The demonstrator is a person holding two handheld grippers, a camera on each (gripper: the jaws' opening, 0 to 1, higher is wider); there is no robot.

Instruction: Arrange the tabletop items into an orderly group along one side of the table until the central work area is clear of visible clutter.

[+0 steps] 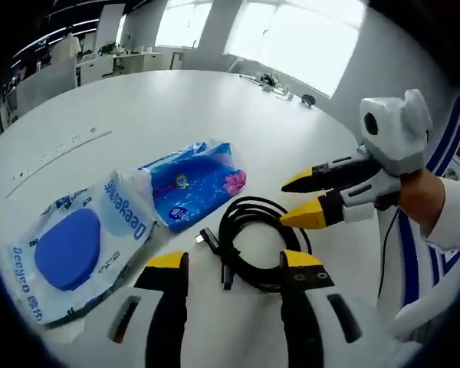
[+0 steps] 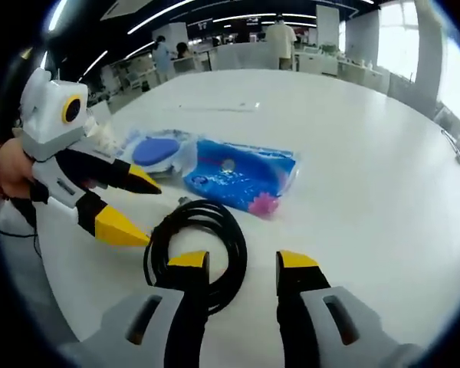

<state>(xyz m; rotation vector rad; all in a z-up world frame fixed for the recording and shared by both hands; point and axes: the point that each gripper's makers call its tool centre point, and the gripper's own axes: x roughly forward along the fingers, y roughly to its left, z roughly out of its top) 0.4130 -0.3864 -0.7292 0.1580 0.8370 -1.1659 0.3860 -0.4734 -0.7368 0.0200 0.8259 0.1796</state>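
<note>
Hovering over the coiled black cable (image 1: 254, 244), left tool (image 1: 234, 264) and right tool (image 2: 241, 262), both agape, empty.

Wipes pack (image 1: 69, 249) lower edge behind left claw (image 1: 234, 270); print unreadable.

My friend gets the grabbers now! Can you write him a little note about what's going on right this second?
Left gripper: open, holding nothing, hanging over the coiled black cable.
Right gripper: open, holding nothing, just above the same cable.
Things: the cable lies on the round white table. Next to it is the blue plastic packet with a pink flower, and beside that the white wipes pack with a blue oval lid. The packet and the wipes pack touch or overlap.
Done: the three things already lie close together.
Left: probably to move them as a tidy group to one side of the table.
</note>
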